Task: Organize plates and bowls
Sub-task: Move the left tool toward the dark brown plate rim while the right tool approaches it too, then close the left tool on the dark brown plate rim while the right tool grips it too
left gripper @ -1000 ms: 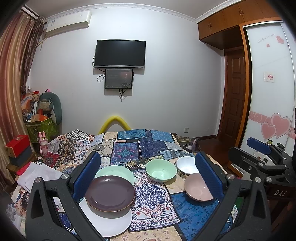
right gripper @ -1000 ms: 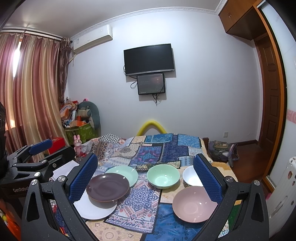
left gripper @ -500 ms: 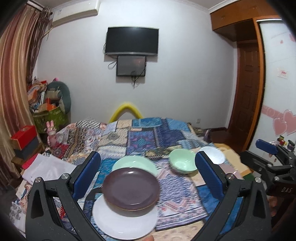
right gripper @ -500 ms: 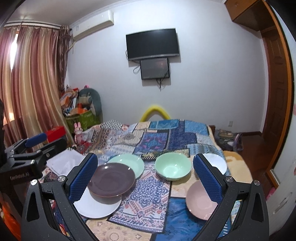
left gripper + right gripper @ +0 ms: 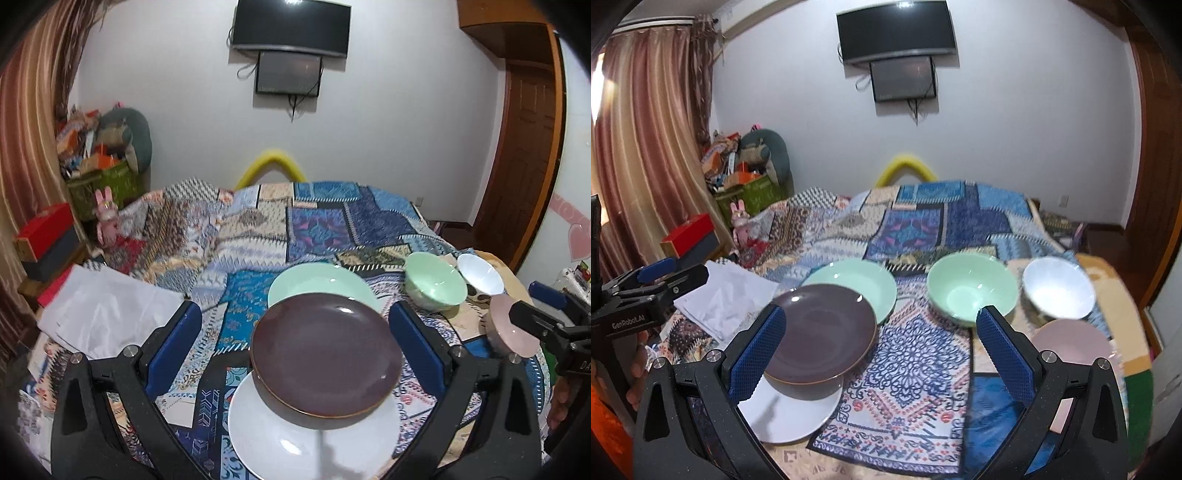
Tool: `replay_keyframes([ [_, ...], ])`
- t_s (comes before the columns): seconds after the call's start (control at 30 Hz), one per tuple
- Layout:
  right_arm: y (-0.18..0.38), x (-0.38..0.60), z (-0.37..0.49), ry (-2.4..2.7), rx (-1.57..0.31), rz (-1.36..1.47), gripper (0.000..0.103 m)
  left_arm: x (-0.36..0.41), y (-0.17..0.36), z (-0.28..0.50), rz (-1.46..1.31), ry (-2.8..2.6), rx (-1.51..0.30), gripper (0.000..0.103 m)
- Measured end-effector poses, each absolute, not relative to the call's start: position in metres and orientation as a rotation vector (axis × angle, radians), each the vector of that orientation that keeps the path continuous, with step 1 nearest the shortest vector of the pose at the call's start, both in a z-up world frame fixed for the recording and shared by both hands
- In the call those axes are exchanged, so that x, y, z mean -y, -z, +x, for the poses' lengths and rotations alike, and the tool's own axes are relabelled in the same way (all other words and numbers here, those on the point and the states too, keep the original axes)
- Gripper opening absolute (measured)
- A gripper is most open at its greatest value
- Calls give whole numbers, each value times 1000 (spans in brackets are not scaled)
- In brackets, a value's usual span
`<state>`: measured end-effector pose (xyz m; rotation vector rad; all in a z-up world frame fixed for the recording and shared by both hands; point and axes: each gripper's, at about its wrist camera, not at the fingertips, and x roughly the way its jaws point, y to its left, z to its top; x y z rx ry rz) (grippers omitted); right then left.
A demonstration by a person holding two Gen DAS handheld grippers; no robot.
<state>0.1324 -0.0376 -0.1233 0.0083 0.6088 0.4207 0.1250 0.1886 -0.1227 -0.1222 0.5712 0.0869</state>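
Plates (image 5: 327,354) are lying partly stacked on the bed (image 5: 916,354), brown overlapping white and green; right of them, three bowls (image 5: 971,290) are waiting unnested. Both grippers, left gripper (image 5: 295,347) and right gripper (image 5: 881,354), are being held spread, empty.

The brown plate (image 5: 327,354) covers the upper part of the white plate (image 5: 314,443), whose lower rim the left view's bottom edge cuts off. At the right of that view the right gripper (image 5: 554,325) hides part of the pink bowl (image 5: 506,328) — the patchwork cloth (image 5: 207,236) at centre left is motion-blurred.
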Motion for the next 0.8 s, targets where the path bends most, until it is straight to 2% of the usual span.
replay_keyframes([
  [0.13,141,28,154,-421,-677,17,97,-210,146,149,-123,-79,-635,101],
  [0.43,182,4,190,-428,-810,1,79,-244,199,200,-156,-27,-809,89],
  [0.53,197,-2,196,-434,-847,-11,76,-248,213,212,-156,-27,-853,83],
  [0.7,211,-8,201,-452,-893,-16,68,-251,235,225,-174,19,-925,68],
  [0.8,218,-12,206,-466,-919,-14,63,-252,244,229,-171,24,-960,53],
])
